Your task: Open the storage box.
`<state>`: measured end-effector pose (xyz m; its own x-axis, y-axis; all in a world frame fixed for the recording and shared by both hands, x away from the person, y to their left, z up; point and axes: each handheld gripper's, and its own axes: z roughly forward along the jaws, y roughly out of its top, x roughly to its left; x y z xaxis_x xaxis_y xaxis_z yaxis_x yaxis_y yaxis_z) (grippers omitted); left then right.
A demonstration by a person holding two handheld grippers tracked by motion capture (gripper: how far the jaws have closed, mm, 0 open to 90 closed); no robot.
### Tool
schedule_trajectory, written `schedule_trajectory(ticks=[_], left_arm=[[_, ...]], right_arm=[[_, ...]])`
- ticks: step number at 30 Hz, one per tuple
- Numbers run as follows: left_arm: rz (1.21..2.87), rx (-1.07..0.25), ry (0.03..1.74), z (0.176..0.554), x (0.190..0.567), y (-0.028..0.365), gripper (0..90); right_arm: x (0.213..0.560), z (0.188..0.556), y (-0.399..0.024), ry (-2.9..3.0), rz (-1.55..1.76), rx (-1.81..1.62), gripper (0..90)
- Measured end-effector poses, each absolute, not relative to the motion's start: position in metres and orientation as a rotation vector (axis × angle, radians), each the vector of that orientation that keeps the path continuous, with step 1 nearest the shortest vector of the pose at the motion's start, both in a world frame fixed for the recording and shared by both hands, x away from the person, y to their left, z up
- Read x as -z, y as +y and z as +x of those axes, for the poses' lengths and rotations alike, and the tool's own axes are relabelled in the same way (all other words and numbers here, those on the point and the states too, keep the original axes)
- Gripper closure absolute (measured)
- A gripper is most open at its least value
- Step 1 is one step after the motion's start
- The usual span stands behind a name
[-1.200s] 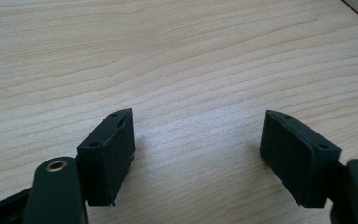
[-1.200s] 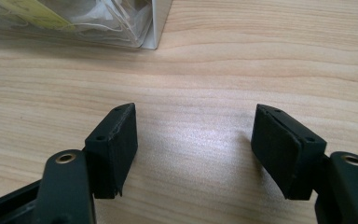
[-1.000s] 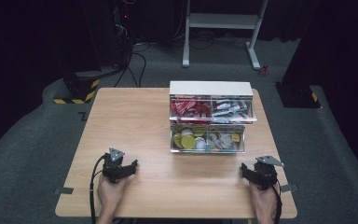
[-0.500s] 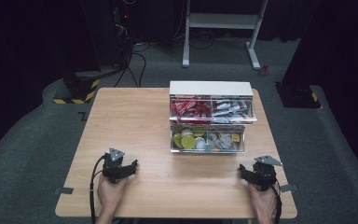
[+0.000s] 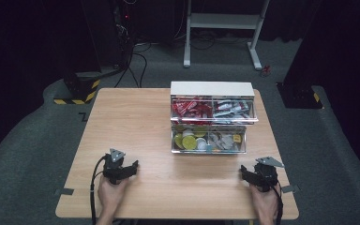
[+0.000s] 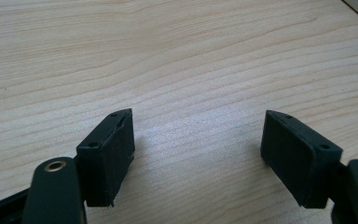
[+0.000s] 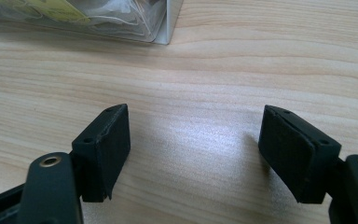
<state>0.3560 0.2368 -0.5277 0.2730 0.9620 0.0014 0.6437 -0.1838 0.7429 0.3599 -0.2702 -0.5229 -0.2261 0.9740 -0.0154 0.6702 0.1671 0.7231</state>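
grippers rest low on the near part of the wooden table (image 5: 136, 122), one in each hand, well apart from each other. left gripper (image 5: 132, 167) sits near the front left, its grey plate on top and its cable trailing back past the left hand (image 5: 110, 194); in the left gripper view its jaws stand wide apart with bare wood between them and nothing held. right gripper (image 5: 243, 172) sits near the front right corner in the right hand (image 5: 265, 201), and its jaws have just been opening; in the right gripper view they stand wide apart over bare wood, with nothing between them. clear drawer box (image 5: 211, 119) stands toward the far middle of the table, a white top above two levels of see-through drawers. upper level holds red packets at left and grey-white ones at right; lower level sticks out nearer and holds yellow and white bits, too small to tell apart. box corner (image 7: 165, 28) shows at the top of the right gripper view, near the jaws but not touching them.
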Motion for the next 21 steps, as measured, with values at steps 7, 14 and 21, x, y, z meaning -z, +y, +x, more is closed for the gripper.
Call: schedule_trajectory(ticks=[7, 14, 21], left_arm=[[1.913, -0.645, 1.444, 0.356, 0.528, 0.237, 26.1], [1.912, -0.645, 1.444, 0.356, 0.528, 0.237, 26.2], [1.914, -0.645, 1.443, 0.356, 0.528, 0.237, 26.1]], right_arm=[[0.521, 0.355, -0.269, 1.952, 1.558, -0.820, 37.9], [0.521, 0.353, -0.266, 1.993, 1.514, -0.837, 38.1], [0.518, 0.346, -0.264, 1.971, 1.488, -0.904, 40.7]])
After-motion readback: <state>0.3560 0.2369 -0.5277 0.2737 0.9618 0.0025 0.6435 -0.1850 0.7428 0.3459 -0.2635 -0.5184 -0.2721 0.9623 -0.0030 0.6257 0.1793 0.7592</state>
